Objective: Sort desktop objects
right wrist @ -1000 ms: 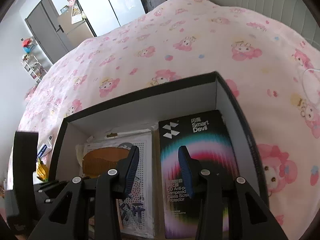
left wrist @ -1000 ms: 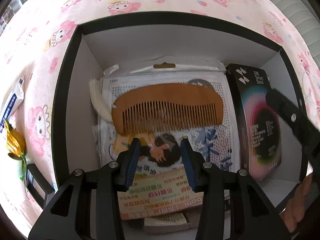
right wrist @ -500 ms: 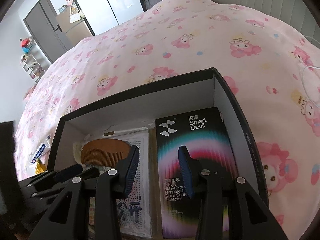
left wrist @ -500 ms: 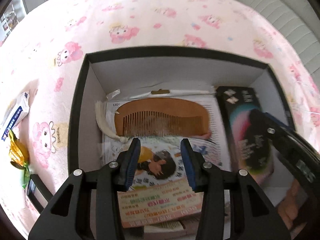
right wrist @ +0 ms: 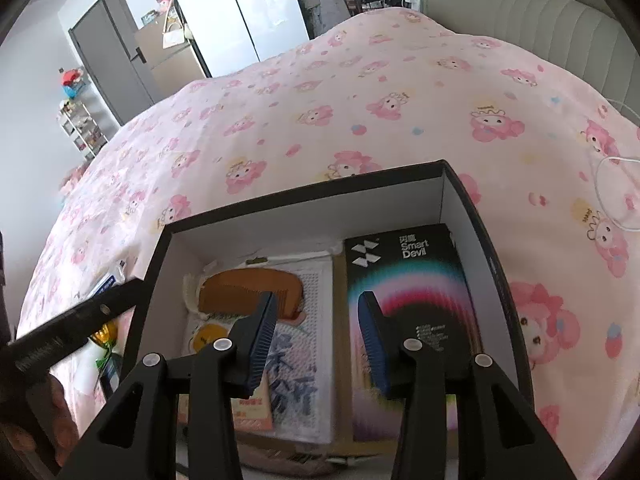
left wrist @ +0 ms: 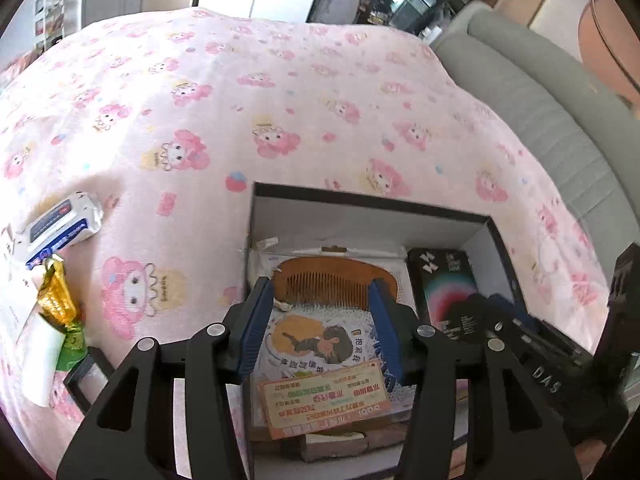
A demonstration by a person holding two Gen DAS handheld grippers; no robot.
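Observation:
A black box [left wrist: 360, 200] [right wrist: 304, 194] with white inner walls sits on a pink patterned bed cover. Inside lie a wooden comb [left wrist: 336, 280] [right wrist: 248, 284], a cartoon-printed packet [left wrist: 320, 344] and a black Smart Devil screen-protector pack [left wrist: 448, 284] [right wrist: 408, 272]. My left gripper [left wrist: 322, 320] hangs above the box over the comb and packet, its jaws opening with nothing between them. My right gripper [right wrist: 316, 334] hovers open and empty above the box's middle, between the dotted packet [right wrist: 312, 320] and the black pack.
Left of the box on the cover lie a blue-and-white pack [left wrist: 60, 228], a gold wrapper [left wrist: 56, 296], a green wrapper [left wrist: 72, 344] and white paper [left wrist: 40, 360]. A grey padded headboard [left wrist: 560, 120] runs along the right. A white cable [right wrist: 616, 192] lies right of the box.
My left gripper has risen and pulled back from the box, tilting up so more bed and room show, and its jaws have widened. The right gripper rose slightly.

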